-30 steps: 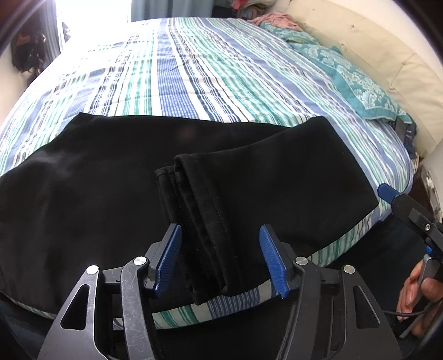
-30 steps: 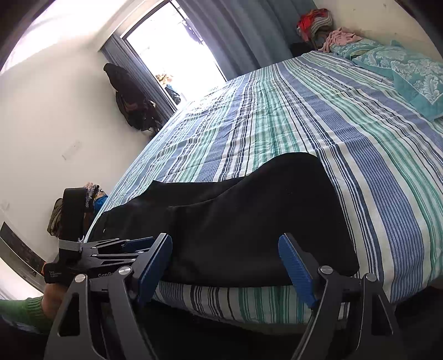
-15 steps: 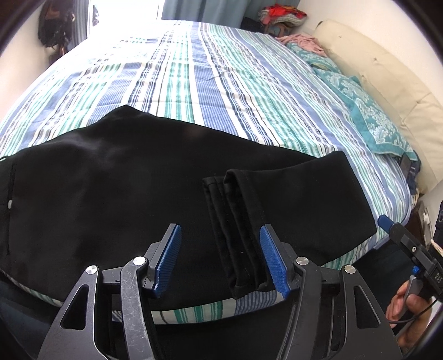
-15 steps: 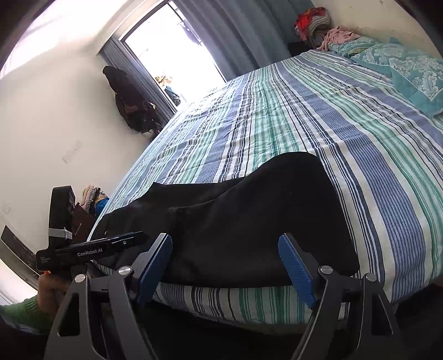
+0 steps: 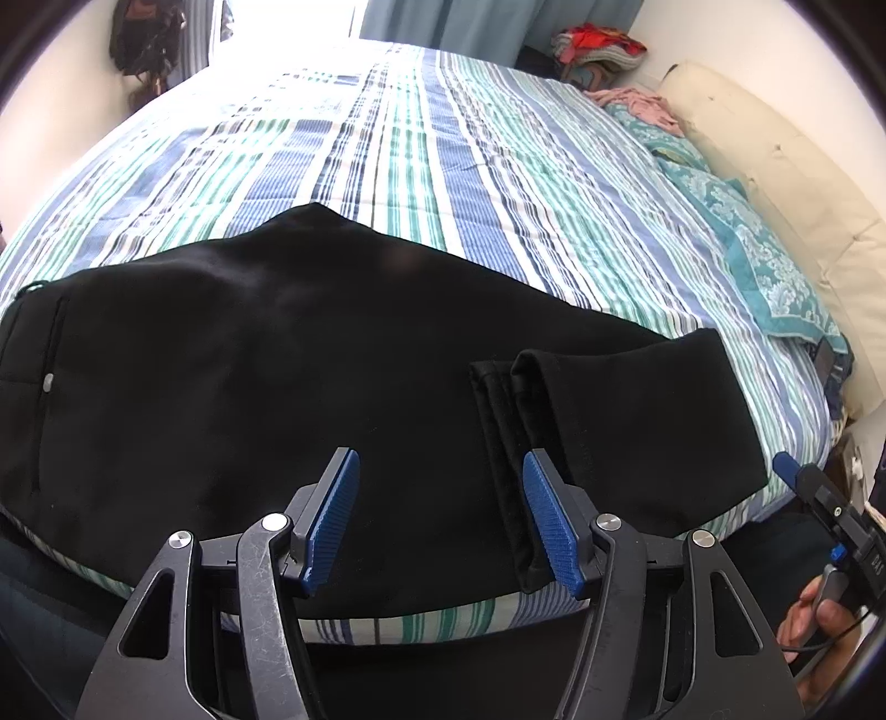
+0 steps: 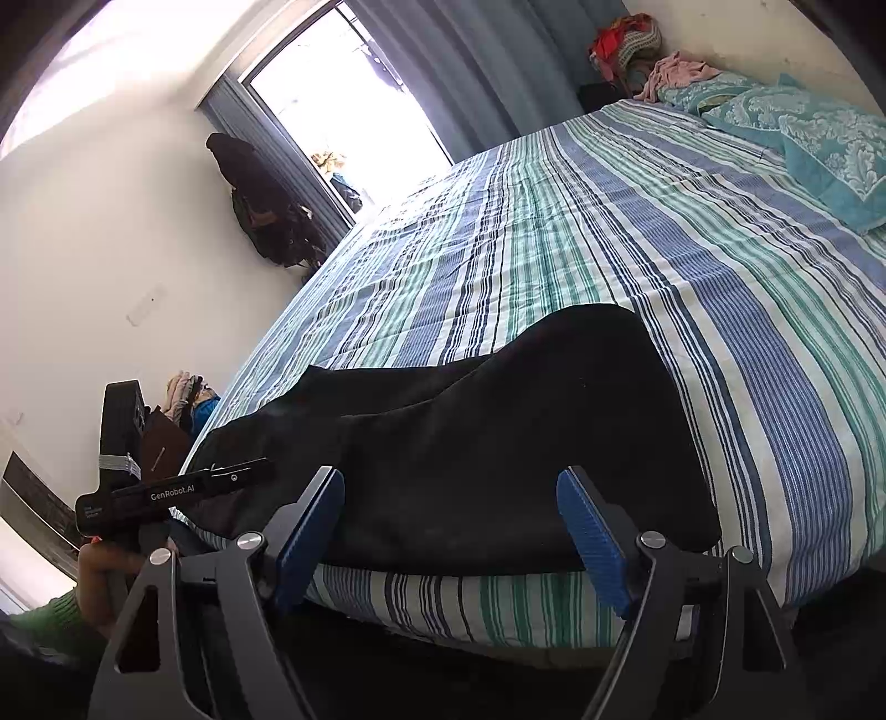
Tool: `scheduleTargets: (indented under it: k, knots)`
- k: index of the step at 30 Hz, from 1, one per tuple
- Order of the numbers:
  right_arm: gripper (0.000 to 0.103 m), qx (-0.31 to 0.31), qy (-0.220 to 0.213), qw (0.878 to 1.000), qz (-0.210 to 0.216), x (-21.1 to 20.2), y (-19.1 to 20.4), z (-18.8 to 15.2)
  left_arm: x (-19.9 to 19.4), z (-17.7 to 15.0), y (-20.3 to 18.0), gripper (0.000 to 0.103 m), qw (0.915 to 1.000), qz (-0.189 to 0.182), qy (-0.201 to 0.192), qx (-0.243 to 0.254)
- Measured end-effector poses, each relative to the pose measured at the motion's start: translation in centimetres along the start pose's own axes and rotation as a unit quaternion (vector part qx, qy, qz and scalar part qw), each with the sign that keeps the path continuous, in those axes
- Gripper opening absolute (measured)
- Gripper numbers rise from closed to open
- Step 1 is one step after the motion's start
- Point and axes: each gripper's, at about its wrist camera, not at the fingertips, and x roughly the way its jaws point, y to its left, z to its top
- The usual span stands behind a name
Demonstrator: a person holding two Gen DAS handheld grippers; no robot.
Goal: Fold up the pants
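Observation:
Black pants [image 5: 277,376] lie flat along the near edge of the striped bed [image 5: 421,166]. The leg ends are folded back over the legs, and the stacked hems [image 5: 509,421] lie on top near the bed edge. My left gripper [image 5: 443,498] is open and empty, just above the near edge, with its right pad beside the hems. My right gripper [image 6: 451,520] is open and empty, low at the bed edge in front of the folded end of the pants [image 6: 526,443]. It also shows at the right of the left wrist view [image 5: 814,493].
A teal patterned pillow [image 5: 764,260] and a cream headboard [image 5: 786,166] lie on the right side of the bed. Clothes are piled in the far corner [image 6: 626,39]. A bright window [image 6: 354,111] and hanging dark clothes [image 6: 260,205] are on the far wall.
My left gripper has moved left along the bed edge, so the hems now sit by its right pad instead of between the pads. The right gripper has stayed still.

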Motion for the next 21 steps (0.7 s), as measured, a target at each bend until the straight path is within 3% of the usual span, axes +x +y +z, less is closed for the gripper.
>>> scheduleTargets:
  k: [11, 15, 17, 21]
  knots:
    - [0.079, 0.002, -0.003, 1.0, 0.0, -0.1, -0.1, 0.2, 0.2, -0.1, -0.2, 0.064, 1.0, -0.004, 0.006, 0.005]
    - [0.079, 0.021, -0.036, 0.999, -0.006, -1.6, -0.9, 0.5, -0.1, -0.2, -0.1, 0.067, 0.9984, -0.056, 0.011, 0.004]
    - [0.079, 0.045, -0.038, 0.998, -0.005, -1.7, -1.9, 0.5, 0.3, -0.4, -0.5, 0.074, 0.9969, -0.074, 0.023, 0.012]
    - [0.079, 0.069, -0.031, 0.997, -0.006, -1.4, -2.8, 0.7, 1.4, -0.4, -3.0, 0.074, 0.993, -0.101, 0.045, 0.04]
